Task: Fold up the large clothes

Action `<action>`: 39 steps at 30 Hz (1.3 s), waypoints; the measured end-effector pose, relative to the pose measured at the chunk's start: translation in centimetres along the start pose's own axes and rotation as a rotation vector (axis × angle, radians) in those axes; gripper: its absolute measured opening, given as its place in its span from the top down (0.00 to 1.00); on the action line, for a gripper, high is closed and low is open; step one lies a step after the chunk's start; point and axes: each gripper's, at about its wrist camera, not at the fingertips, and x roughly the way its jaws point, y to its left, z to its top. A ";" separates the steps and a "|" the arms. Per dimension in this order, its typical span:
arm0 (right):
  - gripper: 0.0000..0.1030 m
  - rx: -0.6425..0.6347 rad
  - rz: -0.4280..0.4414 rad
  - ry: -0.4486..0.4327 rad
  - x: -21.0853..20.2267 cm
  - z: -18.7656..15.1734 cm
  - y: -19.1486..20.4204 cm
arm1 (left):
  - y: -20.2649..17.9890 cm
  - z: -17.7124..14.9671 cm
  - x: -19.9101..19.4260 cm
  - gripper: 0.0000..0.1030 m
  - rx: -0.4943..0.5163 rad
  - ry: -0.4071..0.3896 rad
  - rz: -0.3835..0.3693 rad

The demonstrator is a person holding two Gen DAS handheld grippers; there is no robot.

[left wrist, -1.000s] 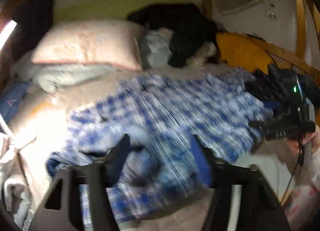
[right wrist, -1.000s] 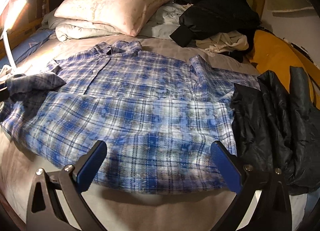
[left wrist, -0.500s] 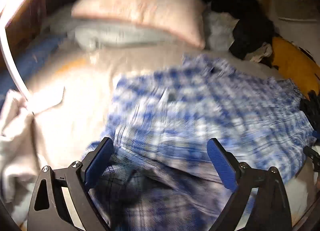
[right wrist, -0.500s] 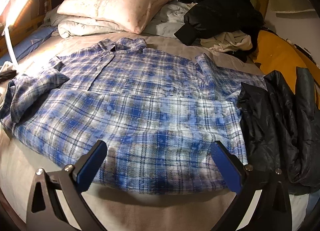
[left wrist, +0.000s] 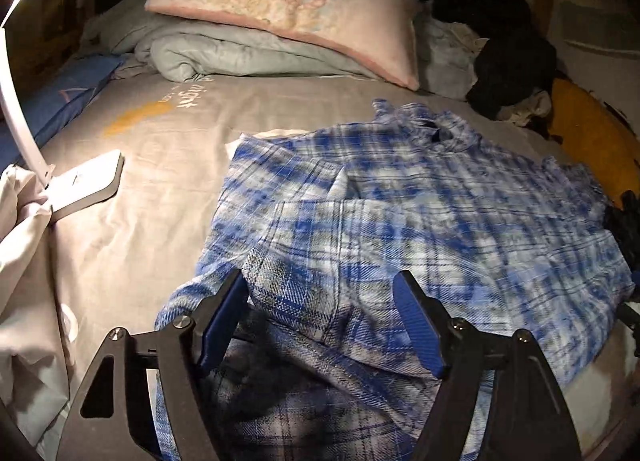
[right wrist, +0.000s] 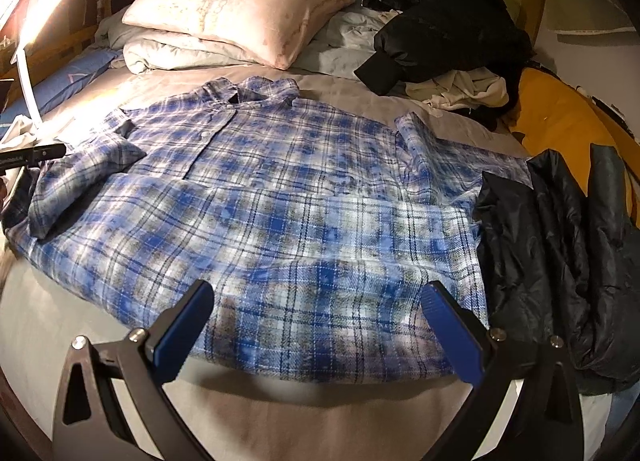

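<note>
- Plaid shirt [right wrist: 280, 197] lies flat mid-bed, left sleeve [right wrist: 84, 177] folded inward.
- Left gripper [left wrist: 320, 321] jaws just narrowed but unclenched, fabric between; pinch the sleeve edge fully.
- Right gripper [right wrist: 316, 325] gapes empty above the near hem.

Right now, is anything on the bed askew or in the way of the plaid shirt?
Yes. The black puffer jacket overlaps the plaid shirt at its right edge, covering that sleeve's end. The opposite sleeve is folded in crookedly, bunched at an angle. Nothing looks damaged.
</note>
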 end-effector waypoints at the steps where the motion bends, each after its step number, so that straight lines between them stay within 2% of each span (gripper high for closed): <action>1: 0.00 -0.003 0.002 -0.002 -0.1 0.0 0.0 | 0.1 -0.1 0.1 0.30 -0.007 0.006 0.002; 2: 0.00 -0.005 0.002 -0.002 -0.1 0.0 0.0 | 0.2 -0.2 0.2 0.44 -0.018 0.004 0.007; 3: 0.00 -0.006 0.001 -0.003 -0.2 0.0 0.0 | 0.3 -0.3 0.1 0.72 -0.028 -0.002 0.010; 4: 0.00 -0.006 0.000 -0.004 -0.2 0.0 0.0 | 0.4 -0.2 0.1 0.86 -0.035 -0.007 0.000; 5: 0.00 -0.005 0.000 -0.004 -0.2 0.0 0.0 | 0.3 -0.2 -0.2 0.93 -0.040 -0.015 -0.026; 10: 0.00 0.008 0.005 -0.021 -0.6 0.3 -0.4 | -3.7 -0.5 -4.4 0.95 0.050 -0.163 -0.131; 13: 0.00 0.008 0.003 -0.056 -1.4 0.7 -0.6 | -7.7 -1.7 -7.1 0.95 0.120 -0.196 -0.257; 16: 0.00 0.007 0.011 -0.077 -1.9 0.9 -0.5 | -12.0 -3.3 -8.6 0.95 0.226 -0.187 -0.340; 19: 0.00 0.007 0.010 -0.069 -1.8 0.8 -0.6 | -15.9 -5.0 -8.5 0.94 0.266 -0.092 -0.448; 22: 0.00 0.020 0.012 -0.062 -1.8 0.6 -1.0 | -18.5 -6.6 -7.8 0.93 0.310 -0.009 -0.501; 23: 0.00 0.027 0.015 -0.061 -1.8 0.6 -1.3 | -19.1 -7.1 -7.6 0.91 0.326 0.011 -0.504; 24: 0.00 0.036 0.019 -0.059 -1.9 0.5 -1.5 | -19.5 -7.6 -7.3 0.81 0.347 0.031 -0.492; 27: 0.00 0.049 0.040 -0.056 -1.9 0.3 -1.7 | -20.1 -8.4 -7.4 0.61 0.390 0.066 -0.466; 30: 0.00 0.013 0.048 -0.071 -2.1 0.2 -1.0 | -20.2 -8.7 -9.1 0.53 0.423 0.003 -0.435; 32: 0.02 0.021 0.120 -0.070 -2.2 0.1 -0.5 | -19.5 -8.2 -10.0 0.48 0.410 -0.041 -0.414; 37: 0.14 0.049 0.262 -0.059 -1.7 -0.1 1.1 | -17.3 -6.3 -10.2 0.39 0.347 -0.107 -0.352; 39: 0.23 0.035 0.295 -0.051 -1.2 -0.3 2.2 | -16.4 -5.6 -9.8 0.31 0.323 -0.121 -0.311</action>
